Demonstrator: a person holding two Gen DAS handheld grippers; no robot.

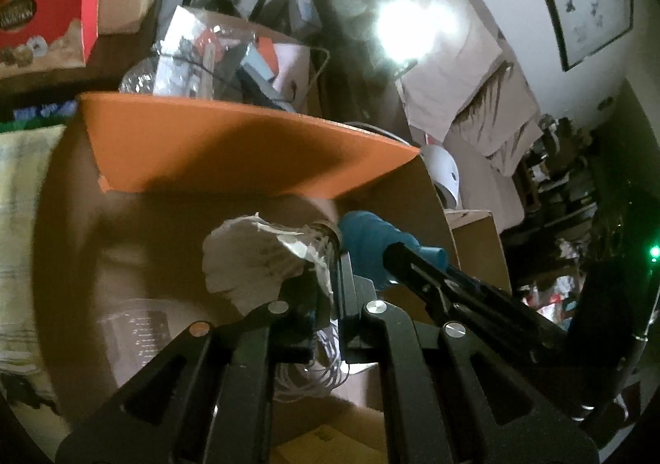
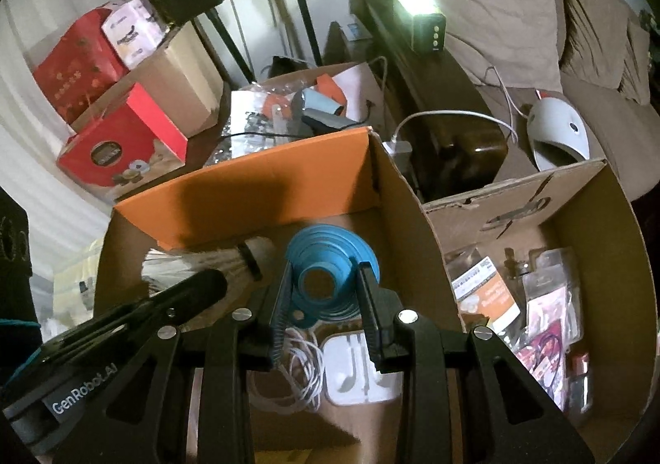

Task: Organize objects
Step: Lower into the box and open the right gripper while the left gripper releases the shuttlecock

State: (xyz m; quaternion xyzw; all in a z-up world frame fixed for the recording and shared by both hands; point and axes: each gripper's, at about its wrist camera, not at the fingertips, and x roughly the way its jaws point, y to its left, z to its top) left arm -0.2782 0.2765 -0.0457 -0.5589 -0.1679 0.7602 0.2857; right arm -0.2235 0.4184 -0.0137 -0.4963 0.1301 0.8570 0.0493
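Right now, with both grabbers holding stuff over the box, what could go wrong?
1. The blue funnel is soft and squeezed between the right gripper fingers; it might squirm out and drop.
2. The feathery shuttlecock in the left gripper sits right beside the funnel, so the two could bump.
3. White cables lie below in the cardboard box; fingers going lower might snag them.

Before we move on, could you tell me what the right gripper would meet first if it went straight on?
Holding the blue collapsible funnel, the right gripper would probably meet the cardboard box's orange flap; depth is unclear.
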